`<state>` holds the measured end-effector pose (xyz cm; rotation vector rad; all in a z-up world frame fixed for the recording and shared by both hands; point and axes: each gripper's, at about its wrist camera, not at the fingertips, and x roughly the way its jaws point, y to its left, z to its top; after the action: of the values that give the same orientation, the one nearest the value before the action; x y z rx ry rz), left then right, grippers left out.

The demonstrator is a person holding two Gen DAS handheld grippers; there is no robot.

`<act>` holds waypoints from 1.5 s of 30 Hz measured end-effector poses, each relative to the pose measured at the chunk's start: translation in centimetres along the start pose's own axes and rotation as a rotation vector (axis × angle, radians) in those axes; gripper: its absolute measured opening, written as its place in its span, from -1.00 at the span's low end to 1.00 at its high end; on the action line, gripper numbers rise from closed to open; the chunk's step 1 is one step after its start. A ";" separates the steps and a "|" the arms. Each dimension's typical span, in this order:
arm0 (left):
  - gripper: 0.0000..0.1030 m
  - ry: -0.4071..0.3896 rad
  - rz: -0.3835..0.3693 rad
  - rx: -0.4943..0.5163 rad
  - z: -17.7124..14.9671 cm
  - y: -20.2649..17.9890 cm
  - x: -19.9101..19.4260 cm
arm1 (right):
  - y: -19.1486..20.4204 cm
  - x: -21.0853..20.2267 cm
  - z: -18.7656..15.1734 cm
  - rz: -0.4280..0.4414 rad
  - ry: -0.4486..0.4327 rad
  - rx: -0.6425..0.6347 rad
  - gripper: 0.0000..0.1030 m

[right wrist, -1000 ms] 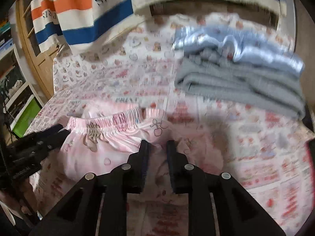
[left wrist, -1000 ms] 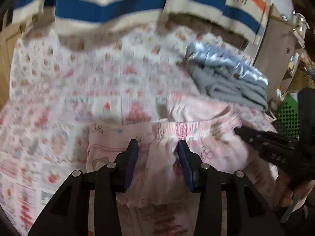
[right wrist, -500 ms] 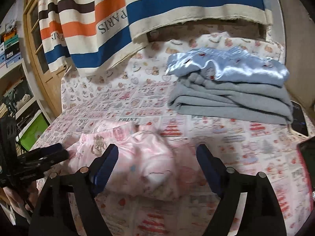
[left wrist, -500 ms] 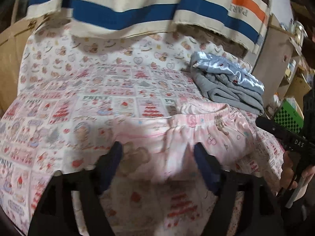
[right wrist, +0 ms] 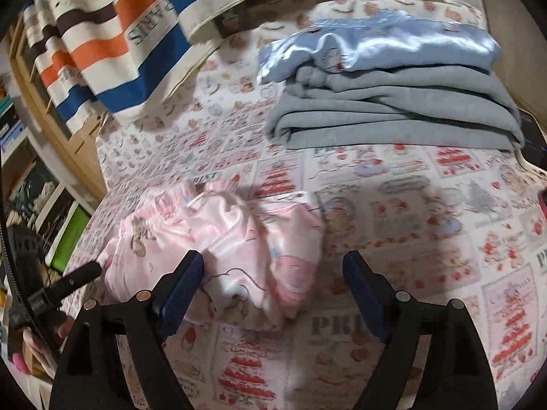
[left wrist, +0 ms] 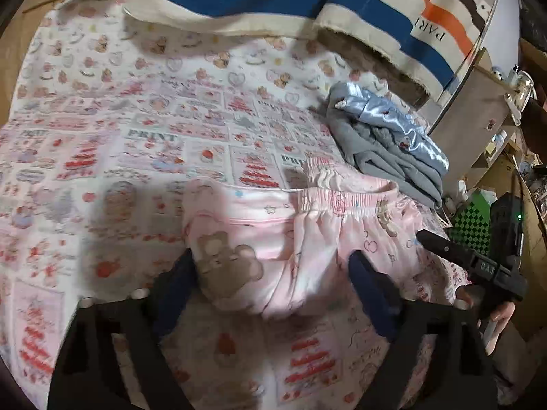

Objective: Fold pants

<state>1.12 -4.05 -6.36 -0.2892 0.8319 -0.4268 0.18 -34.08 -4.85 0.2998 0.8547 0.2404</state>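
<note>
Two grippers: both hover low over a bed spread with a cake-and-bear print sheet (left wrist: 143,143), pointing down at one garment.
Landmark: pink pants (left wrist: 273,235), a small satin pair with bear and cherry motifs, lie bunched and partly folded on the sheet, elastic waistband toward the headboard side.
Left of the pants: bare printed sheet, with a striped blue, orange and brown towel (right wrist: 112,44) hanging beyond it.
Left gripper (left wrist: 273,280): its jaws stand spread and are easing inward, one to each side of the pants' near edge; the blue pads press on nothing.
Right gripper (right wrist: 273,283): its jaws stand wide apart over the pants' near right corner, the left pad just beside the cloth, the right pad over bare sheet; nothing pinched.
Right of the pants: a folded stack, grey sweatpants (right wrist: 393,112) below and a shiny blue satin garment (right wrist: 383,44) on top, sits well apart, farther back.
Hand: a person's fingers (left wrist: 502,314) show on the right gripper's black handle.
</note>
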 end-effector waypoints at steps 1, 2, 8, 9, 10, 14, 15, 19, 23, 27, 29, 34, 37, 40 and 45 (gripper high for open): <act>0.26 -0.012 0.017 0.010 0.1 -0.3 0.1 | 0.3 0.3 0.0 0.011 0.008 -0.013 0.65; 0.16 -0.013 0.013 0.020 0.2 -0.6 0.3 | 0.6 0.4 0.0 0.018 0.012 -0.024 0.64; -0.03 -0.024 0.035 0.057 0.4 -1.5 1.0 | 2.0 1.2 -0.1 0.035 0.015 -0.083 0.14; -0.07 -0.023 0.036 0.065 0.3 -1.6 1.1 | 2.1 1.2 -0.2 0.035 0.015 -0.091 0.00; -0.19 -0.019 0.033 0.067 0.4 -1.6 1.2 | 2.3 1.3 -0.2 0.031 0.015 -0.101 -0.07; -0.54 -0.028 0.046 0.092 0.5 -2.1 0.9 | 2.7 1.0 -0.2 0.029 -0.001 -0.110 -0.41; -0.56 -0.039 0.056 0.109 0.5 -2.5 0.7 | 2.9 0.8 -0.2 0.023 -0.011 -0.115 -0.46; -0.60 -0.079 0.060 0.157 0.9 -3.4 -0.5 | 3.7 0.2 -0.2 -0.014 -0.056 -0.166 -0.48; -0.64 -0.124 0.056 0.183 1.8 -4.3 -1.7 | 4.1 -0.7 0.1 -0.025 -0.084 -0.184 -0.48; -0.65 -0.157 0.057 0.231 3.0 -5.8 -2.5 | 4.6 -2.7 1.0 -0.039 -0.154 -0.208 -0.48; -0.65 -0.174 0.055 0.256 3.9 -6.8 -2.8 | 4.6 -3.9 1.9 -0.047 -0.189 -0.213 -0.48; -0.65 -0.236 0.031 0.310 6.8 -9.7 -3.1 | 4.2 -6.4 4.6 -0.091 -0.262 -0.215 -0.48; -0.65 -0.281 0.002 0.344 9.5 -12.0 -2.6 | 3.5 -8.1 7.2 -0.142 -0.326 -0.216 -0.48; -0.64 -0.313 -0.044 0.359 12.3 -14.2 -1.7 | 2.0 -9.4 10.0 -0.178 -0.376 -0.181 -0.48; -0.64 -0.370 -0.127 0.389 16.0 -18.4 1.6 | -0.9 -11.6 14.5 -0.309 -0.461 -0.146 -0.48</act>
<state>9.67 -19.62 10.45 -0.0542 0.3578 -0.6212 4.02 -41.02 11.92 0.0763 0.4147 -0.0566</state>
